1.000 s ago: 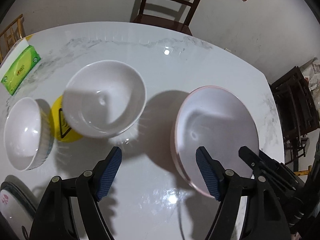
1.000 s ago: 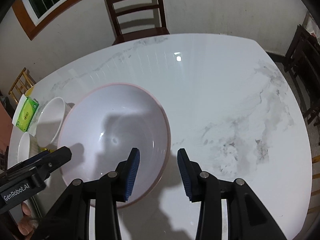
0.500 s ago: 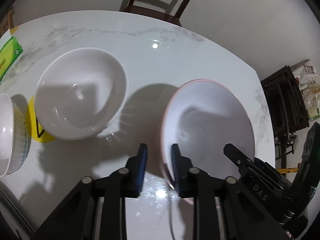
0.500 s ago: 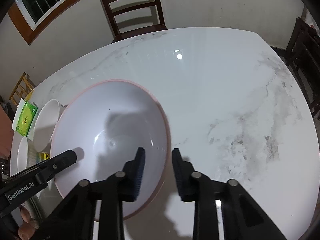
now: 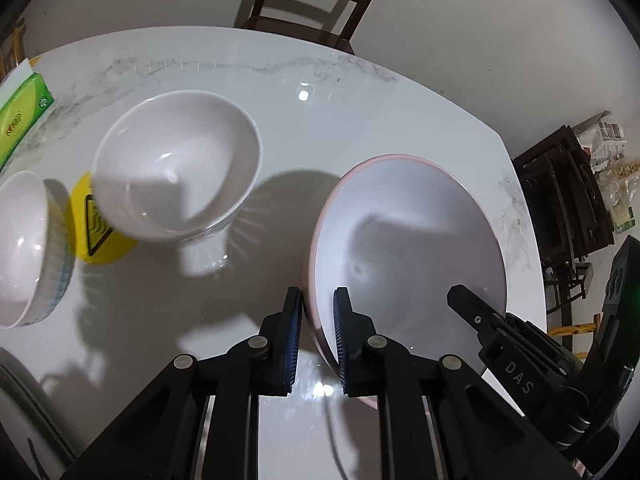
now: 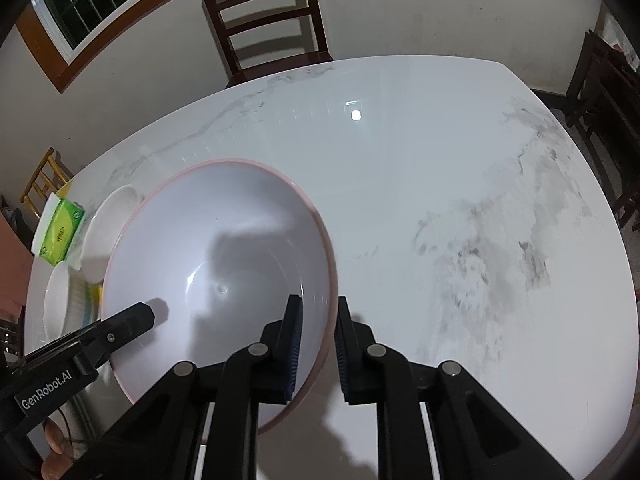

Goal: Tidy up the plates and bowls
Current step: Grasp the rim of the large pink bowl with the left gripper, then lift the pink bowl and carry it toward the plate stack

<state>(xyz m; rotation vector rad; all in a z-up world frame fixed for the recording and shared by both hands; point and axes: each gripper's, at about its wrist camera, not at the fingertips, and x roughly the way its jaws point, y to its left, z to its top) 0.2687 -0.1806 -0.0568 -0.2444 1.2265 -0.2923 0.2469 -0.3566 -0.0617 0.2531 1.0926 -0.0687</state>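
A large pink-rimmed bowl (image 5: 408, 248) (image 6: 224, 264) is above the white marble table, held from two sides. My left gripper (image 5: 317, 336) is shut on its left rim. My right gripper (image 6: 318, 344) is shut on its right rim, one finger inside, one outside. A white footed bowl (image 5: 176, 176) stands left of it. A smaller white bowl with a blue pattern (image 5: 28, 248) is at the far left. Both also show in the right wrist view, behind the big bowl (image 6: 108, 228).
A yellow round sticker (image 5: 96, 232) lies between the two white bowls. A green tissue pack (image 5: 20, 120) sits at the table's left edge. A dark wooden chair (image 6: 268, 20) stands behind the table. Dark furniture (image 5: 568, 200) stands to the right.
Both grippers went from open to shut on the big bowl's rim, the left on the left side, the right on the right side. Both views shifted slightly.
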